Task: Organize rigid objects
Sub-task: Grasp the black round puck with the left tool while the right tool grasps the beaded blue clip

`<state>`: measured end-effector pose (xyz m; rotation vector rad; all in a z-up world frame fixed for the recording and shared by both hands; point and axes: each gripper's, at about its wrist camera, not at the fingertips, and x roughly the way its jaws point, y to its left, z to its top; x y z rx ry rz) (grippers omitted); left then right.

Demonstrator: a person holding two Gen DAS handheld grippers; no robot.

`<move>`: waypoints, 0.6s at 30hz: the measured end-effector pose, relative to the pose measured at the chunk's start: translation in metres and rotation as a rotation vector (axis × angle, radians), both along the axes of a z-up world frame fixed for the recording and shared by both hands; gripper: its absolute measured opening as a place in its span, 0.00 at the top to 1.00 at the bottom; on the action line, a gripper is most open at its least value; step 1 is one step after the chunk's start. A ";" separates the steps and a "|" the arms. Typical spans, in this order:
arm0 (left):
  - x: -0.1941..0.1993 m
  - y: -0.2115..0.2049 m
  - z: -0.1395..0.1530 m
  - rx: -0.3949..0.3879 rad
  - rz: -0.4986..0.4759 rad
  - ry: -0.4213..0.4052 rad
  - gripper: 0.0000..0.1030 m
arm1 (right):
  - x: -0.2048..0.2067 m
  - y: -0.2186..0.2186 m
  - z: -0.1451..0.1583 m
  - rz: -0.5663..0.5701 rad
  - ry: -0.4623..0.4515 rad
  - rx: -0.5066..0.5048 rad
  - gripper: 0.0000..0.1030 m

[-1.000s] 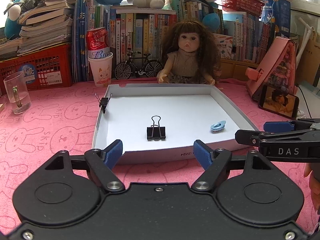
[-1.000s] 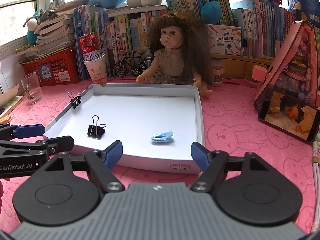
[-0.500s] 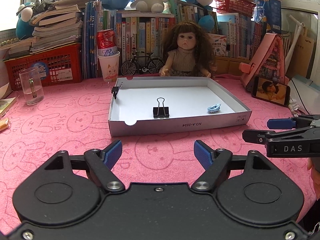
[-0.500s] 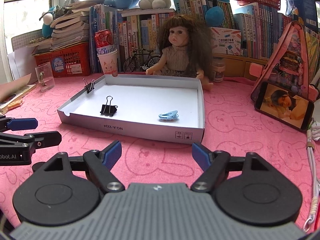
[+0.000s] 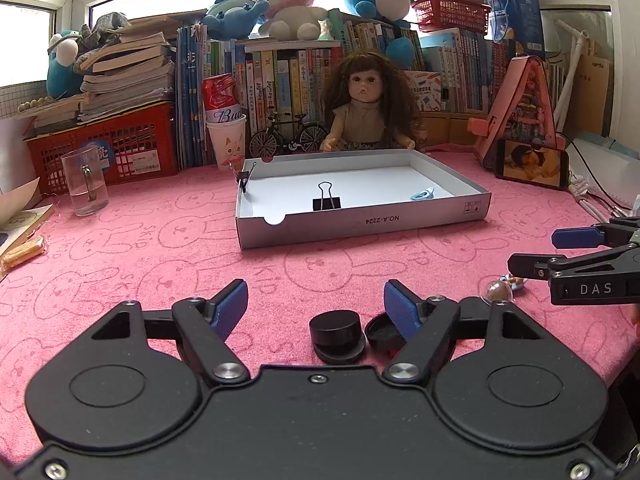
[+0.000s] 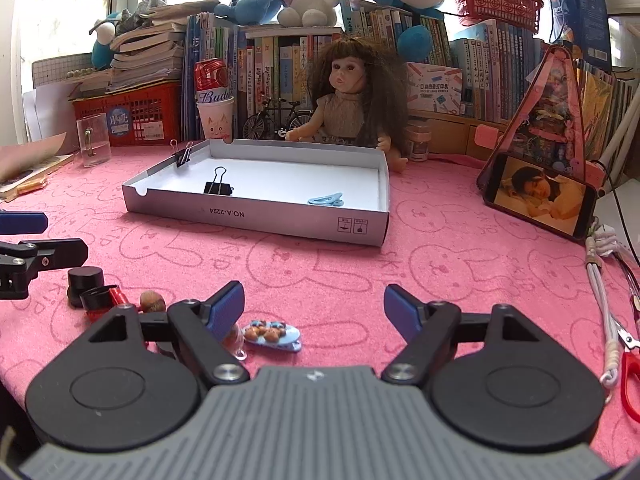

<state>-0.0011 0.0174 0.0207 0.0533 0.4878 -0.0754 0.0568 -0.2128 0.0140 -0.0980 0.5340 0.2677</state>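
Note:
My left gripper [image 5: 316, 306] hangs low over the pink cloth, jaws apart and closing. A black round cap [image 5: 337, 329] lies on the cloth between its fingers, untouched, and a second black lid [image 5: 380, 333] lies by the right finger. My right gripper [image 6: 314, 309] has its jaws wide and closing, pressing on nothing. A blue bear-decorated clip [image 6: 272, 334] lies near its left finger. Farther back, the white box tray [image 5: 360, 222] holds a black binder clip [image 5: 326, 201] and a blue hair clip [image 5: 423, 193]. Another binder clip [image 5: 243, 178] is clamped on its left wall.
A black cap [image 6: 85, 279], a red piece [image 6: 116, 298] and a brown nut [image 6: 152, 302] lie left of my right gripper. Red scissors [image 6: 630, 364] and a white cable [image 6: 600, 296] lie at the right. A phone [image 6: 540, 196], a glass mug [image 5: 86, 184] and a doll [image 5: 366, 116] stand behind.
Both grippers have drawn back from the tray toward the near side of the cloth and sunk a little. Small loose objects have come into view by their fingers.

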 end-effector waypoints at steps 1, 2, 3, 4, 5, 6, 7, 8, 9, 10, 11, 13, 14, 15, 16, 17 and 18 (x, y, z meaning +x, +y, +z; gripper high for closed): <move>-0.003 0.000 -0.001 0.002 -0.004 -0.001 0.32 | -0.003 -0.001 -0.001 0.002 0.000 -0.001 0.21; -0.005 0.000 -0.002 0.004 -0.007 -0.001 0.34 | -0.005 -0.002 -0.001 0.004 -0.002 -0.001 0.22; -0.006 0.000 -0.002 0.003 -0.009 0.001 0.40 | -0.007 -0.002 -0.002 0.008 -0.005 -0.004 0.23; -0.007 0.000 -0.003 0.003 -0.010 0.005 0.44 | -0.010 -0.002 -0.003 0.011 -0.010 -0.010 0.25; -0.008 0.000 -0.004 0.000 -0.012 0.011 0.46 | -0.012 -0.002 -0.003 0.012 -0.012 -0.016 0.26; -0.008 0.000 -0.004 -0.006 -0.015 0.015 0.50 | -0.013 -0.002 -0.003 0.013 -0.012 -0.021 0.29; -0.008 0.001 -0.005 -0.010 -0.016 0.018 0.51 | -0.013 -0.002 -0.004 0.014 -0.011 -0.023 0.31; -0.007 0.001 -0.006 -0.013 -0.019 0.022 0.51 | -0.014 -0.002 -0.004 0.016 -0.008 -0.024 0.32; -0.006 0.001 -0.007 -0.014 -0.019 0.027 0.52 | -0.014 -0.002 -0.005 0.021 -0.003 -0.025 0.35; -0.005 0.000 -0.008 -0.016 -0.018 0.029 0.53 | -0.013 -0.002 -0.006 0.027 0.001 -0.025 0.36; -0.003 0.000 -0.009 -0.019 -0.019 0.033 0.53 | -0.013 -0.001 -0.006 0.033 0.004 -0.027 0.37; 0.000 -0.001 -0.011 -0.026 -0.017 0.039 0.53 | -0.014 0.002 -0.008 0.046 0.007 -0.032 0.38; 0.002 -0.001 -0.012 -0.028 -0.011 0.043 0.53 | -0.013 0.003 -0.008 0.051 0.008 -0.033 0.38; 0.005 -0.001 -0.014 -0.029 -0.003 0.051 0.56 | -0.013 0.004 -0.009 0.055 0.009 -0.032 0.38; 0.008 -0.002 -0.015 -0.030 0.006 0.064 0.59 | -0.013 0.005 -0.009 0.056 0.011 -0.031 0.39; 0.011 -0.002 -0.017 -0.034 0.013 0.076 0.59 | -0.012 0.006 -0.010 0.056 0.012 -0.030 0.39; 0.014 -0.002 -0.019 -0.040 0.018 0.086 0.60 | -0.011 0.008 -0.010 0.055 0.013 -0.030 0.39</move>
